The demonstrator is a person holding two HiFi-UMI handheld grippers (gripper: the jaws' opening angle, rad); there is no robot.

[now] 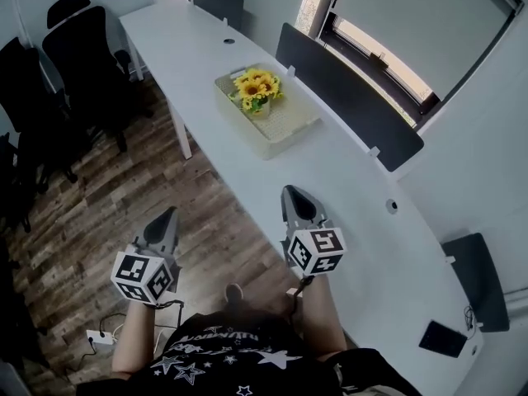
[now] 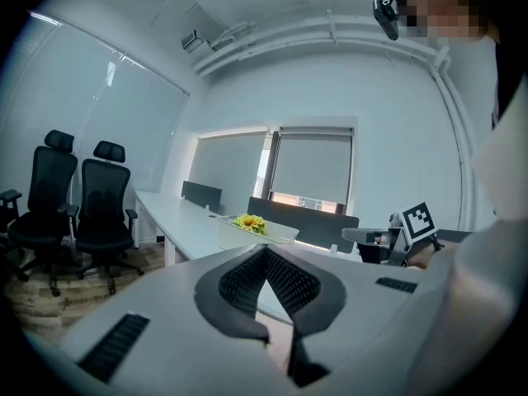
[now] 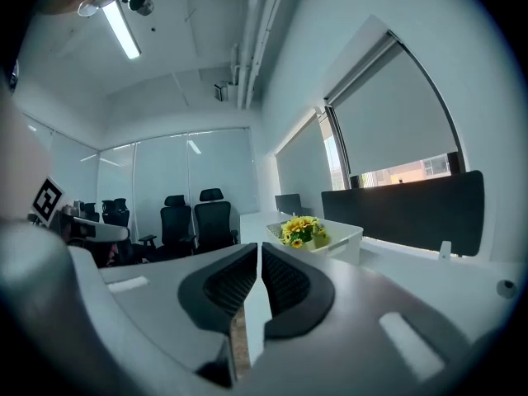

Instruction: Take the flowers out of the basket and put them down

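Observation:
A bunch of yellow sunflowers (image 1: 256, 88) stands in the far end of a cream basket (image 1: 290, 129) on the long white table (image 1: 371, 246). My left gripper (image 1: 168, 214) hangs over the wooden floor beside the table, shut and empty. My right gripper (image 1: 292, 191) hovers over the table's near edge, also shut with nothing in it. Both are well short of the basket. In the left gripper view the flowers (image 2: 250, 221) and basket (image 2: 279, 234) lie far beyond the gripper (image 2: 266, 251). In the right gripper view the flowers (image 3: 300, 229) rise from the basket (image 3: 345, 238) ahead of the gripper (image 3: 258, 249).
Dark divider panels (image 1: 346, 97) run along the table's far side under a window with blinds (image 1: 421, 23). Black office chairs (image 1: 82, 56) stand on the wood floor at the left. A power strip (image 1: 101, 337) lies on the floor by the person's legs.

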